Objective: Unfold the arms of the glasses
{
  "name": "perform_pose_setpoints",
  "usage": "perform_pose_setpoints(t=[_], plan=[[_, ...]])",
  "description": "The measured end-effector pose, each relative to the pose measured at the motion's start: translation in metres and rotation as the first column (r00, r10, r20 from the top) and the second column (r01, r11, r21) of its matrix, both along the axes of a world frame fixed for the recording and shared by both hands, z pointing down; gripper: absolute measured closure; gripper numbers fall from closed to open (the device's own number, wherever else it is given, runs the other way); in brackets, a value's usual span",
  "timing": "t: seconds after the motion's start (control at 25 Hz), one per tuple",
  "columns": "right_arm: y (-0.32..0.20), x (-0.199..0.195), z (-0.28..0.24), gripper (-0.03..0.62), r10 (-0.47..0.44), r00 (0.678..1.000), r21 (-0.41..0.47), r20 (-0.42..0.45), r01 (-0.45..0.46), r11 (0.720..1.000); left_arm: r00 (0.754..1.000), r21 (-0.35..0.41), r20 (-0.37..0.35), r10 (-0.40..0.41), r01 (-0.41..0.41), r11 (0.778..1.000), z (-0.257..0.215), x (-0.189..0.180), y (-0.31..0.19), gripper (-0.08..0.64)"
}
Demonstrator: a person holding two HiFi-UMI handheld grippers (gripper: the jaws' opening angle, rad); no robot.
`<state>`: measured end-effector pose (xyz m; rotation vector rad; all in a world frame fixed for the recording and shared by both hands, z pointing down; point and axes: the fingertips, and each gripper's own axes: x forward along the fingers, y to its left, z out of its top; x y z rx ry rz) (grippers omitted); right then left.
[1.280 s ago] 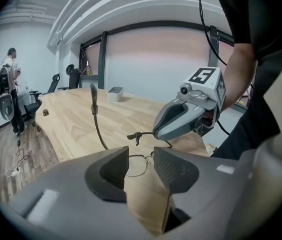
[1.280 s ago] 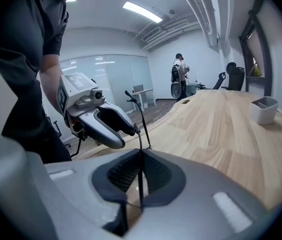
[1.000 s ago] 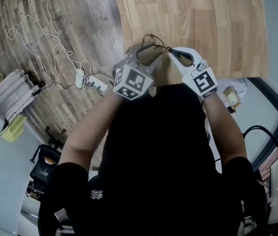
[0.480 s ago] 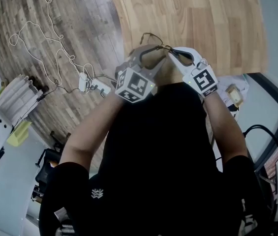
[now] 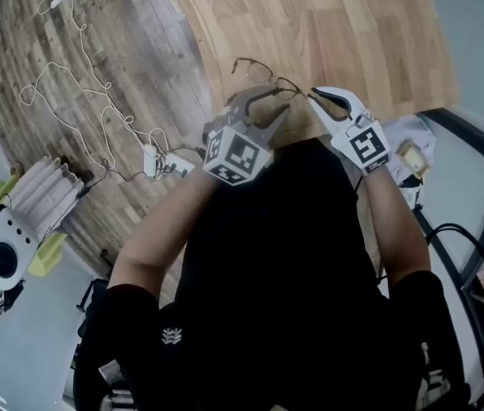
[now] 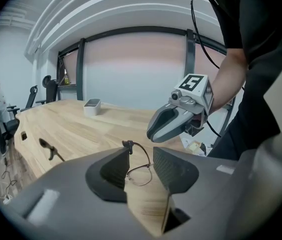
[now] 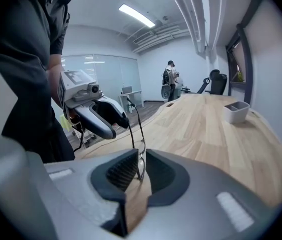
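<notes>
Thin wire-rimmed glasses (image 5: 269, 73) hang just above the near edge of the wooden table (image 5: 353, 32), between my two grippers. The right gripper (image 5: 314, 98) is shut on the frame at one lens (image 7: 140, 160), which stands edge-on between its pads. One arm of the glasses (image 7: 133, 126) sticks out toward the left gripper (image 5: 269, 101). That gripper is open, and the arm's dark tip (image 6: 127, 145) lies against the end of its left finger (image 6: 113, 166). The lens (image 6: 139, 175) shows through the gap between the left jaws.
A small white tray (image 6: 92, 106) stands far back on the table, and a black clamp-like object (image 6: 48, 149) at its left side. Thin cables and a power strip (image 5: 158, 156) lie on the floor to the left. A person (image 7: 169, 81) stands in the distance.
The head view has shifted, so table and grippers sit a little lower and more to the right. The glasses now reach further left from the right gripper, with the arm swung outward.
</notes>
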<state>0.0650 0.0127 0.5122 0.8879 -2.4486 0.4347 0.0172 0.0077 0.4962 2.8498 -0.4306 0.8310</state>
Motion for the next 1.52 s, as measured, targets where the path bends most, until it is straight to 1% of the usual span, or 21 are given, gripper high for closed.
perform_pose_setpoints(t=[0.16,0.32,0.4,0.64,0.8,1.08,1.2,1.28,1.4,1.52], plan=[[0.011,0.018,0.007,0.555,0.084,0.996,-0.012,-0.029,-0.084,0.996,0.999,0.016,-0.006,0.046,-0.046,0.999,-0.008,0.011,0.015,0.401],[0.019,0.029,0.005,0.555,0.198,0.98,-0.017,-0.017,-0.198,0.98,0.995,0.029,-0.019,0.099,-0.098,0.995,-0.02,0.024,0.032,0.402],[0.024,0.03,0.003,0.555,0.236,0.972,-0.023,-0.007,-0.236,0.971,0.992,0.03,-0.03,0.124,-0.123,0.992,-0.025,0.031,0.04,0.401],[0.047,0.042,-0.004,0.555,0.288,0.958,-0.011,-0.005,-0.288,0.958,0.98,0.031,-0.047,0.192,-0.191,0.981,-0.032,0.055,0.066,0.402],[0.055,0.049,-0.009,0.555,0.324,0.946,-0.008,-0.002,-0.324,0.946,0.972,0.028,-0.053,0.228,-0.227,0.974,-0.035,0.06,0.079,0.402],[0.056,0.055,-0.021,0.555,0.349,0.937,0.009,0.015,-0.349,0.937,0.971,0.039,-0.065,0.229,-0.226,0.973,-0.048,0.057,0.076,0.403],[0.048,0.055,-0.028,0.555,0.353,0.935,0.016,0.034,-0.354,0.935,0.975,0.059,-0.082,0.209,-0.204,0.977,-0.062,0.048,0.067,0.403],[0.043,0.054,-0.033,0.555,0.349,0.936,0.027,0.038,-0.35,0.936,0.982,0.074,-0.103,0.161,-0.154,0.985,-0.072,0.037,0.055,0.419],[0.034,0.051,-0.044,0.555,0.328,0.944,0.048,0.037,-0.33,0.943,0.991,0.078,-0.131,0.033,-0.022,0.997,-0.085,0.014,0.028,0.446],[0.023,0.047,-0.061,0.555,0.315,0.947,0.082,0.056,-0.319,0.944,0.985,0.091,-0.148,-0.087,0.101,0.991,-0.101,-0.01,0.0,0.469]])
